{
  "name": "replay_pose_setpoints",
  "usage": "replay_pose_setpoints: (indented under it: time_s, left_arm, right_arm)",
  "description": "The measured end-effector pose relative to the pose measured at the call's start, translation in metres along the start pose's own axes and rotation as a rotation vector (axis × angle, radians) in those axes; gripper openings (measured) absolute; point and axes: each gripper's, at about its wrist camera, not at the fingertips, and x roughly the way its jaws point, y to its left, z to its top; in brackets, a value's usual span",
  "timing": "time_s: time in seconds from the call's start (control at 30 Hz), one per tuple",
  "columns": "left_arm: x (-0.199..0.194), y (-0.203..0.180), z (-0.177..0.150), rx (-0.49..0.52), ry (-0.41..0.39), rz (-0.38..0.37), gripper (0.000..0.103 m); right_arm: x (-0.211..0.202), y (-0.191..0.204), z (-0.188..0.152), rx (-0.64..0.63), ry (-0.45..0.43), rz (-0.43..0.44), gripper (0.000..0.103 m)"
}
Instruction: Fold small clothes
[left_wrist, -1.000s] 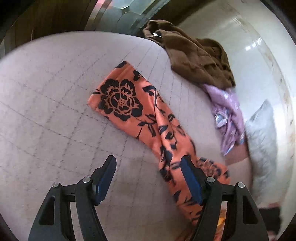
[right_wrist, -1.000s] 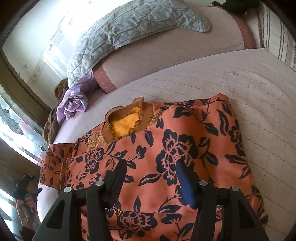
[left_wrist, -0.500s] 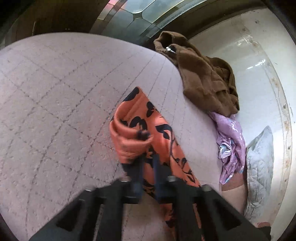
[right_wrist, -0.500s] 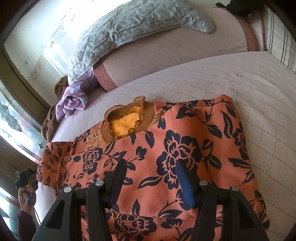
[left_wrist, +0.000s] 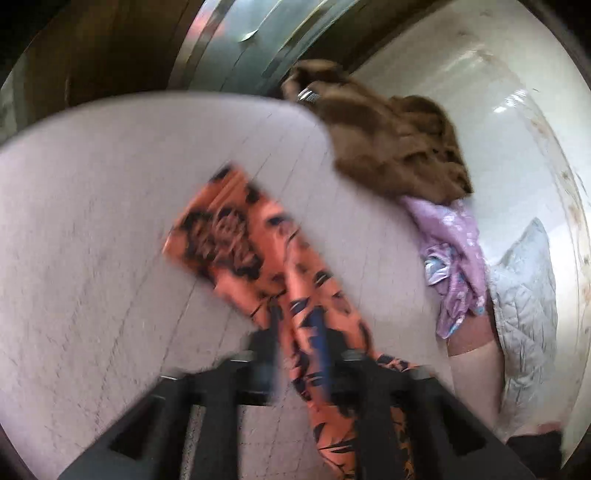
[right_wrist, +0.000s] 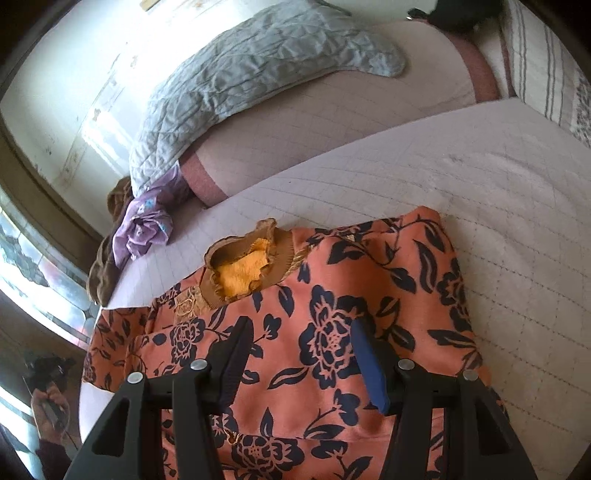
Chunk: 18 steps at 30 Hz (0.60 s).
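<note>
An orange garment with dark blue flowers (right_wrist: 332, 332) lies spread on the quilted bed, its brown collar with yellow lining (right_wrist: 243, 269) toward the pillows. Its long sleeve (left_wrist: 229, 243) stretches out in the left wrist view, which is blurred by motion. My left gripper (left_wrist: 297, 328) is nearly closed with the sleeve cloth between its fingers, partway along the sleeve. My right gripper (right_wrist: 301, 350) is open and hovers over the garment's chest, holding nothing.
A brown garment (left_wrist: 388, 147) and a purple garment (left_wrist: 454, 254) are piled at the bed's edge by the window. A grey quilted pillow (right_wrist: 251, 74) lies at the head. A striped cushion (right_wrist: 543, 55) sits at the far right. The pale quilted bedspread (right_wrist: 480, 166) surrounds the garment.
The left gripper closed on the sleeve's cuff end and lifted it, folding it over; now the sleeve lies stretched out again and the gripper pinches it farther back. The right gripper stayed open over the chest.
</note>
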Motion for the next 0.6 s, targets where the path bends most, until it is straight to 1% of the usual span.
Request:
replay_pose_setpoints:
  time_s: [0.03, 0.07, 0.1, 0.13, 0.17, 0.2, 0.23, 0.33, 0.37, 0.4, 0.43, 0.47, 0.53, 0.57, 0.6]
  left_arm:
    - [0.005, 0.008, -0.001, -0.024, 0.0, 0.01, 0.056]
    - [0.011, 0.015, 0.001, -0.05, -0.001, 0.017, 0.061]
    - [0.018, 0.024, 0.004, -0.087, 0.014, 0.013, 0.061]
    - [0.026, 0.032, 0.007, -0.128, 0.041, -0.014, 0.061]
    - [0.031, 0.036, 0.009, -0.156, 0.049, -0.046, 0.063]
    - [0.033, 0.04, 0.011, -0.181, 0.031, -0.085, 0.067]
    - [0.033, 0.043, 0.012, -0.194, 0.01, -0.106, 0.067]
    - [0.037, 0.047, 0.016, -0.2, -0.056, -0.139, 0.065]
    - [0.04, 0.045, 0.02, -0.192, -0.076, -0.134, 0.058]
    - [0.042, 0.043, 0.025, -0.177, -0.088, -0.114, 0.04]
    - [0.046, 0.044, 0.028, -0.167, -0.089, -0.093, 0.029]
    - [0.048, 0.045, 0.03, -0.159, -0.084, -0.076, 0.01]
    - [0.05, 0.048, 0.03, -0.161, -0.091, -0.082, 0.008]
    - [0.048, 0.045, 0.029, -0.15, -0.096, -0.069, 0.007]
    - [0.04, 0.035, 0.028, -0.113, -0.112, -0.048, 0.007]
  right_arm:
    - [0.0, -0.001, 0.001, 0.006, 0.003, 0.003, 0.059]
    - [0.0, -0.001, 0.001, 0.008, 0.003, 0.005, 0.059]
    - [0.0, -0.001, 0.001, 0.006, 0.001, 0.005, 0.059]
    - [-0.001, 0.0, 0.001, 0.002, 0.0, 0.005, 0.059]
    - [-0.001, 0.001, 0.001, -0.004, -0.001, 0.004, 0.059]
    - [0.0, 0.002, 0.0, -0.007, -0.002, 0.004, 0.059]
    - [0.0, 0.002, 0.0, -0.01, -0.003, 0.002, 0.059]
    - [0.006, 0.002, 0.0, -0.012, 0.002, -0.004, 0.059]
    - [0.009, 0.001, 0.0, -0.012, 0.008, -0.01, 0.059]
    - [0.012, 0.001, -0.001, -0.012, 0.014, -0.014, 0.059]
    - [0.015, 0.0, -0.001, -0.012, 0.02, -0.017, 0.059]
    - [0.018, 0.0, -0.001, -0.012, 0.028, -0.02, 0.059]
    - [0.02, -0.001, 0.0, -0.015, 0.031, -0.023, 0.059]
    - [0.019, 0.0, 0.001, -0.019, 0.027, -0.022, 0.059]
    - [0.018, 0.0, 0.002, -0.02, 0.021, -0.02, 0.059]
